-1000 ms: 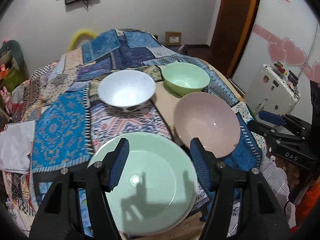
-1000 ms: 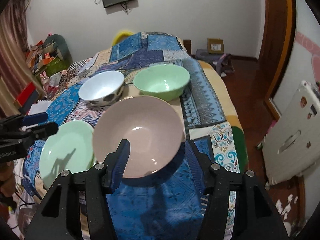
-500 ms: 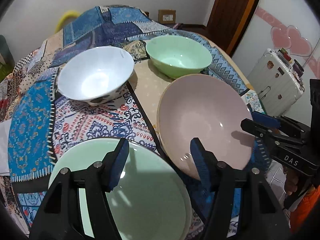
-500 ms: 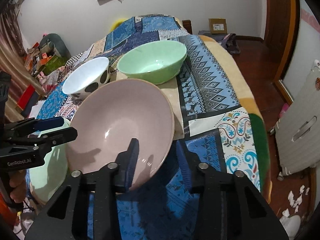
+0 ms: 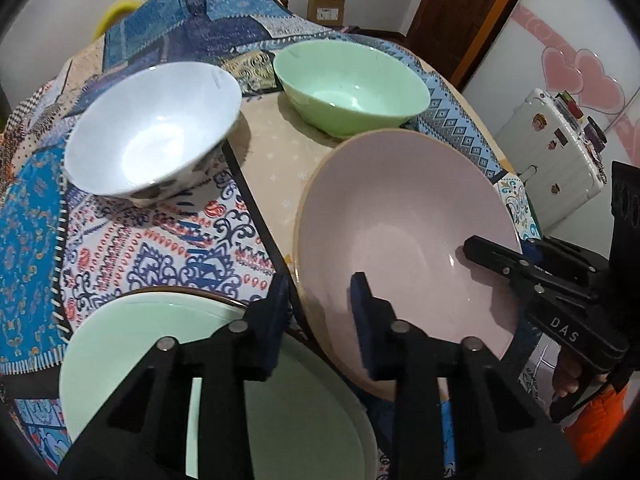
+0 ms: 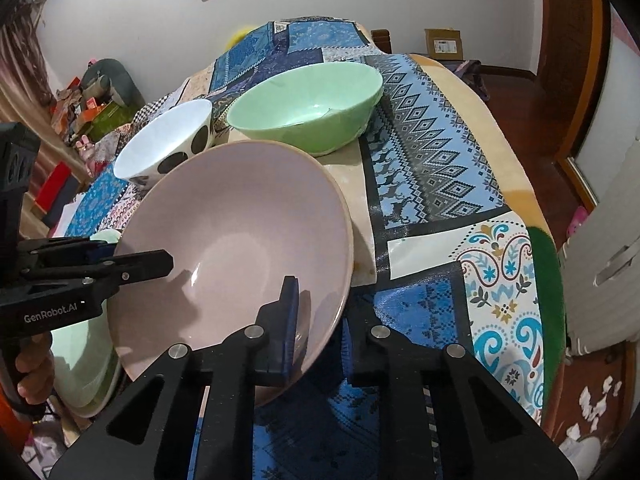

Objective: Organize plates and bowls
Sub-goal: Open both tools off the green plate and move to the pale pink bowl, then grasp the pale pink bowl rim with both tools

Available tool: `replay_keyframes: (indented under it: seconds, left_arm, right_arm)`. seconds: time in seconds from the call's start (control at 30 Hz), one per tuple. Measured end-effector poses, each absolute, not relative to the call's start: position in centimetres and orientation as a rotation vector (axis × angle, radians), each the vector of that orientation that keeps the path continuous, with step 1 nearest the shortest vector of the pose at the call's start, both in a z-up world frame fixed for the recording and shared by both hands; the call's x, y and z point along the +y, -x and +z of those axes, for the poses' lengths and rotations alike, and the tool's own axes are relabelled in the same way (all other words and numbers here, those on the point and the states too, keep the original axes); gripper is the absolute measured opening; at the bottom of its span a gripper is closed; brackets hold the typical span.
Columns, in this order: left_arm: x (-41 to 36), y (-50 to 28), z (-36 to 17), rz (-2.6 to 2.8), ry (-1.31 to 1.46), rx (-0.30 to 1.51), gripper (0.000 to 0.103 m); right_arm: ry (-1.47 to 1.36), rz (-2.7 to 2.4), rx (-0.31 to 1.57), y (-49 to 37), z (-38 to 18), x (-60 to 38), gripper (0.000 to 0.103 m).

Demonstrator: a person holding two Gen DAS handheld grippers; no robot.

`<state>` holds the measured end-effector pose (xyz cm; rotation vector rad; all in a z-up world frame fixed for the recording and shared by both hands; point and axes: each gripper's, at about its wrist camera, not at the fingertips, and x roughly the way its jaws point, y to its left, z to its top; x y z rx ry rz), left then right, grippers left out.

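Observation:
A wide pink bowl [image 5: 400, 220] [image 6: 240, 220] sits near the table's front edge. My left gripper [image 5: 318, 312] [image 6: 140, 254] straddles its left rim, one finger inside and one outside, with the jaws closing onto the wall. On the near right rim my right gripper [image 6: 318, 328] [image 5: 504, 246] is shut, with its inner pad against the bowl's inside. A pale green plate [image 5: 140, 340] [image 6: 76, 360] lies left of the pink bowl, partly under my left gripper. Farther back stand a white bowl [image 5: 156, 128] [image 6: 168, 148] and a green bowl [image 5: 352, 80] [image 6: 308, 96].
A patchwork cloth [image 5: 168, 248] [image 6: 432, 152] covers the table. A white suitcase [image 5: 560, 152] stands on the floor to the right, near a wooden door [image 5: 460, 20]. A person's hand [image 5: 568, 372] [image 6: 32, 364] holds each gripper's handle. Clutter lies along the far left wall [image 6: 80, 112].
Both grippers came down and closer to the pink bowl. The left one shifted from over the green plate to the bowl's left rim. Both pairs of jaws narrowed onto the rim.

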<state>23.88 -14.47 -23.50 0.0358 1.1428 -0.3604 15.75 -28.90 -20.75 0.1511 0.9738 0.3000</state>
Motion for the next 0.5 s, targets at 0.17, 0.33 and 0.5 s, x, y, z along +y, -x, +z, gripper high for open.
replay_keyframes:
  seconds: [0.17, 0.33, 0.5]
  left_arm:
    - [-15.3, -23.7, -23.8, -0.366, -0.067, 1.138, 0.021]
    - [-15.2, -23.5, -23.6, -0.367, -0.058, 1.130, 0.021]
    - [-14.9, -22.9, -23.0, -0.367, -0.050, 1.124, 0.021]
  right_arm:
    - [-0.159, 0.291, 0.977, -15.9, -20.5, -29.0, 0.016]
    - [-0.156, 0.279, 0.981, -15.9, -20.1, -28.8, 0.016]
    - [-0.155, 0.274, 0.969, -15.4, -19.0, -28.6, 0.016]
